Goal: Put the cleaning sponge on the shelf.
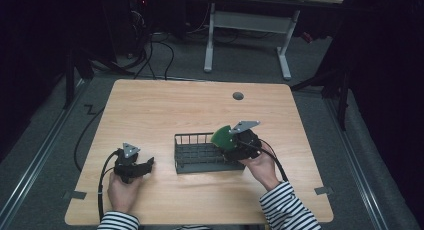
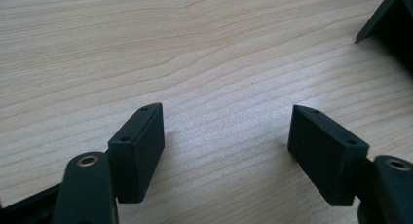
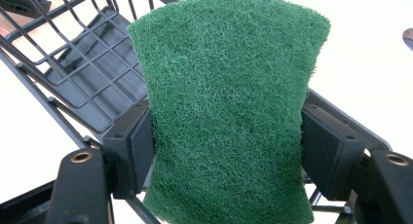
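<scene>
Wooden table (image 1: 165,105), grey floor (image 1: 250,65)

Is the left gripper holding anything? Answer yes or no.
No: the left gripper has its jaws wide apart over bare table.

A green, fibrous scouring pad (image 3: 229,112) with a coarse, matted surface and a waisted outline is standing upright over the right end of a black wire rack (image 1: 197,152), pinched at its narrowed middle so that its side edges are bowing inward. In the high view the scouring pad (image 1: 223,137) is showing as a rounded green shape above the rack's right rim. The rack, a low rectangular basket of thin dark rods with a solid dark tray beneath its grid floor (image 3: 92,73), is sitting near the middle of the light wooden table (image 1: 165,105).
</scene>
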`<state>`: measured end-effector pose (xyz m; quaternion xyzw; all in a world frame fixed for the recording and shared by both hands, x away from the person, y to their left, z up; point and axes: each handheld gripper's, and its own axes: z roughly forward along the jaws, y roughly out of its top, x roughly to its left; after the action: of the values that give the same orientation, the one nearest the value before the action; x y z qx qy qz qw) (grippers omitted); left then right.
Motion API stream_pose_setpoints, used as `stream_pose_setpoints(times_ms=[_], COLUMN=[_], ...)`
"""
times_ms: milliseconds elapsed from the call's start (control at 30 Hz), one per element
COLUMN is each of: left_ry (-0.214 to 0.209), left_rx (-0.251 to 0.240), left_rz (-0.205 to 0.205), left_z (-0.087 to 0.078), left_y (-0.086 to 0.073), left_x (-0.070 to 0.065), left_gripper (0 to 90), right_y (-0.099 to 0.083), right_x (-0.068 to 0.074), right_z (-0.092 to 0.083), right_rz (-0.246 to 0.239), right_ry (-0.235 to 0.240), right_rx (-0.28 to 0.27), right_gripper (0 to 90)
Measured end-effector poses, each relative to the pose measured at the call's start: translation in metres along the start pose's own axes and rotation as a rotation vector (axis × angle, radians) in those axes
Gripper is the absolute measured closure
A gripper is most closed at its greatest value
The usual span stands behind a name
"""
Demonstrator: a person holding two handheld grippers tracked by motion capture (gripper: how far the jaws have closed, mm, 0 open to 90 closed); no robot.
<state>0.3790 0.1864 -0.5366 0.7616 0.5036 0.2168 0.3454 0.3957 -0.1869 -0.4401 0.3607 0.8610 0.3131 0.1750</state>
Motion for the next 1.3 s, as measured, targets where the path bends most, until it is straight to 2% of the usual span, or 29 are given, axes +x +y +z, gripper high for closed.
stream_pose_setpoints(times_ms=[233,500,700,1033,1300], left_ry=[0.0,-0.001,-0.001,-0.001,0.0], left_rx=[0.0,0.0,0.0,0.0,0.0], left_rz=[0.0,-0.001,-0.001,-0.002,0.0], left_z=[0.0,0.0,0.0,0.0,0.0], left_y=[0.0,0.0,0.0,0.0,0.0], left_x=[0.0,0.0,0.0,0.0,0.0], left_gripper=[29.9,30.1,30.2,30.1,29.8], right_y=[-0.005,-0.005,-0.006,-0.007,-0.013], right_x=[-0.003,-0.006,-0.008,-0.012,-0.017], right_z=[0.003,0.002,-0.001,-0.016,-0.031], right_rz=[0.042,0.062,0.066,0.076,0.106], right_ry=[0.032,0.046,0.063,0.053,0.039], right_rx=[-0.003,-0.002,-0.03,-0.076,-0.122], right_gripper=[28.3,22.8,19.9,18.9,19.8])
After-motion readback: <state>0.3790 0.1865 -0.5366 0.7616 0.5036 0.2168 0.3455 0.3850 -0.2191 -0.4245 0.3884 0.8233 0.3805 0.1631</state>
